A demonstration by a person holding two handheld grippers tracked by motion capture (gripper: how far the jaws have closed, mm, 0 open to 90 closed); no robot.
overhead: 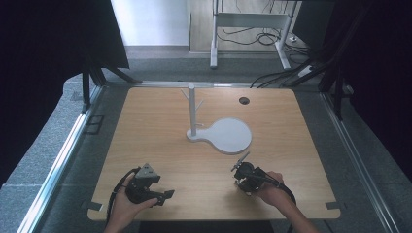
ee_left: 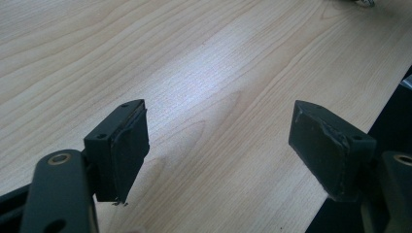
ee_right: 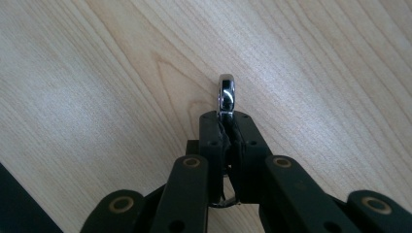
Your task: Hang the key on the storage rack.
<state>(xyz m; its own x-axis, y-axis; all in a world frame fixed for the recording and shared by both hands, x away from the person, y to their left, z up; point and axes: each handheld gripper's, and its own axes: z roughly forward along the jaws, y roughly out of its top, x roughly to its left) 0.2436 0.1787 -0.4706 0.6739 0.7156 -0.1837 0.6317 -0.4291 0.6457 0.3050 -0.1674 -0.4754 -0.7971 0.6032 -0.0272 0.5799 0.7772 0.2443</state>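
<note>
The right gripper (ee_right: pixel 226 127) pinches a shiny metal ring (ee_right: pixel 226 92) edge-on between closed jaws, low over the table (overhead: pixel 160 145); the left gripper (ee_left: pixel 221 145) rests open and empty. The white stand (overhead: pixel 193 114) looks the likely target. The thin ring could twist, so the grip must stay firm.

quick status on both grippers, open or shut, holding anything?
Left gripper: open, nothing between its jaws.
Right gripper: closed on a shiny metal ring that sticks out past the jaw tips.
</note>
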